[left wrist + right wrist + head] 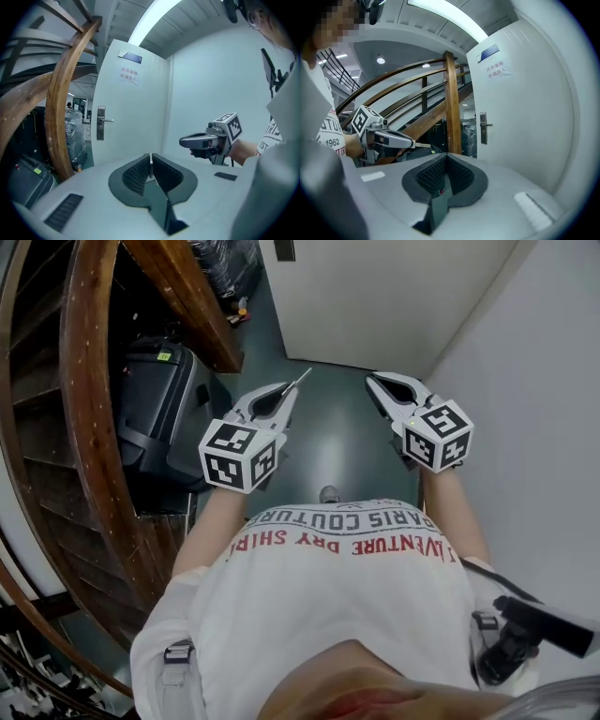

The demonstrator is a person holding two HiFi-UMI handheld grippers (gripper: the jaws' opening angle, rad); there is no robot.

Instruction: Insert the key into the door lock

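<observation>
Key [300,380] clamped edge-on in left claw [289,392], blade protruding ahead; door lock [100,123] well apart. Likely light, stiff, slippery metal: grip flat head, leave blade free. Right claw [375,383] closed, empty.

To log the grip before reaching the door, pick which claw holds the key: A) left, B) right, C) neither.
A: the key juts from the tips of the left claw; the right claw is shut on nothing.

The left tool [150,157] pinches a key [150,168], facing the white door [133,126] and its lock [100,123].
</observation>
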